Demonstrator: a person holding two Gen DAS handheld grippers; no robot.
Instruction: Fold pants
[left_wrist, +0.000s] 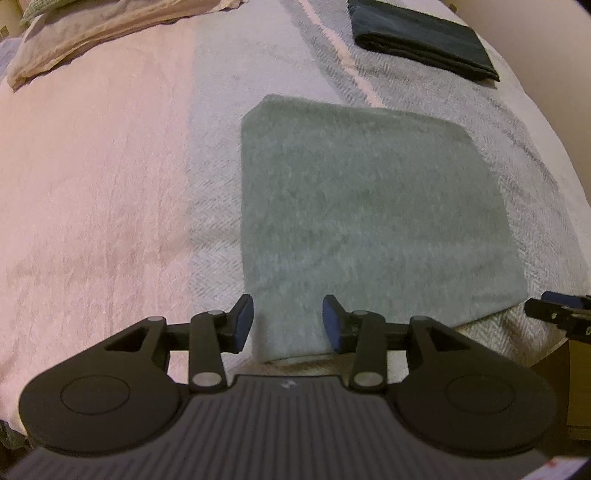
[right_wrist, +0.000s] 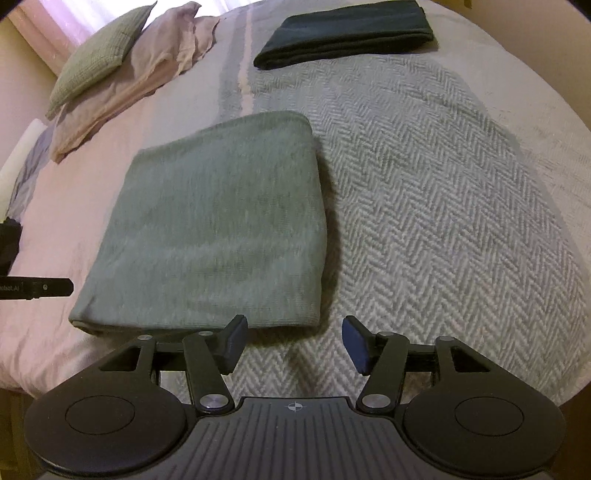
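left tool (left_wrist: 288, 323): blue pads apart, straddling the near left corner of the folded grey-green knit pants (left_wrist: 369, 221); no squeeze on the cloth visible, though exact contact is hard to tell.
right tool (right_wrist: 293, 341): pads wide apart, empty, over bare blanket just beside the pants' near right corner.
pants' place: flat, squarish folded bundle on the grey herringbone blanket (right_wrist: 443, 221) of the bed, ahead of both tools; near edge touching the left tool's span, up and to the left of the right tool's.
long axis: close to square; slightly longer running away from the tools, judged loosely.
nearer tool: left, already at the hem; right needing a short shift leftward to reach the cloth.
stage: looks nearly or fully folded; perhaps one last halving or a tidy-up.
surroundings: dark folded cloth (right_wrist: 343, 37) well beyond the pants; pink sheet (left_wrist: 92, 203) to the left; pale pink pillow (right_wrist: 147, 66) and green-grey knit cushion (right_wrist: 99, 51) far off.
obstacles: none between tools and pants.
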